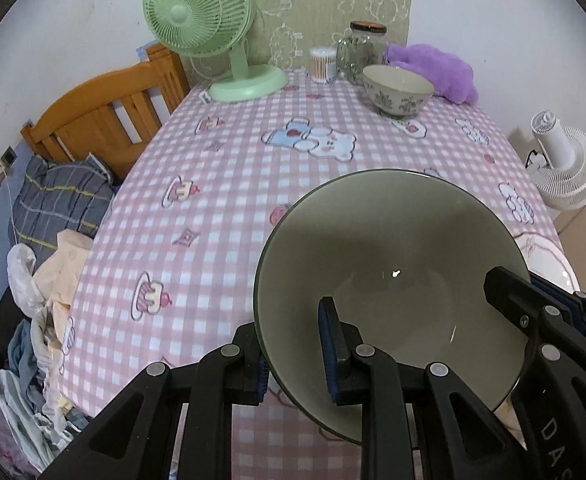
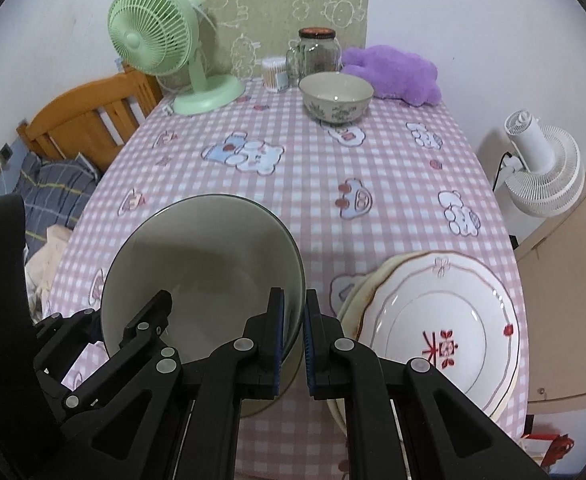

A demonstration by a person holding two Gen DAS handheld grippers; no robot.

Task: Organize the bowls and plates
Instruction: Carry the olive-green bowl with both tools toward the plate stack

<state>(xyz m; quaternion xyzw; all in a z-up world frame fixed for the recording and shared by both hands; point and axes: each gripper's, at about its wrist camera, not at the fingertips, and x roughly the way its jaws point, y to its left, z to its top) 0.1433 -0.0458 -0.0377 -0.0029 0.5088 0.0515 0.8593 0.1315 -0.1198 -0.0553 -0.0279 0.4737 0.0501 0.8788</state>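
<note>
Both grippers clamp the same grey bowl (image 1: 389,264) by its rim, one on each side. The left gripper (image 1: 297,356) is nearly closed, one finger inside the bowl and the other outside against its left wall. The right gripper (image 2: 291,340) is likewise nearly closed, pinching the bowl's right rim between its blue pads (image 2: 279,334). Each gripper also shows at the edge of the other's view.

The bowl sits at the near part of the worktop (image 2: 317,184), tilted toward the cameras; whether its base touches the checked cloth cannot be told. Just beside it on the right lies a stack of plates (image 2: 433,320), the top one white with a red mark, near the worktop's right edge.

A patterned bowl (image 2: 336,96) stands upright at the far end, well apart from the grey one. Behind it are a glass jar (image 2: 317,54), a tub of cotton swabs (image 2: 273,74) and a purple plush toy (image 2: 397,74). A green fan (image 2: 153,44) stands at the far left corner. A white fan (image 2: 541,168) is off the worktop to the right.
</note>
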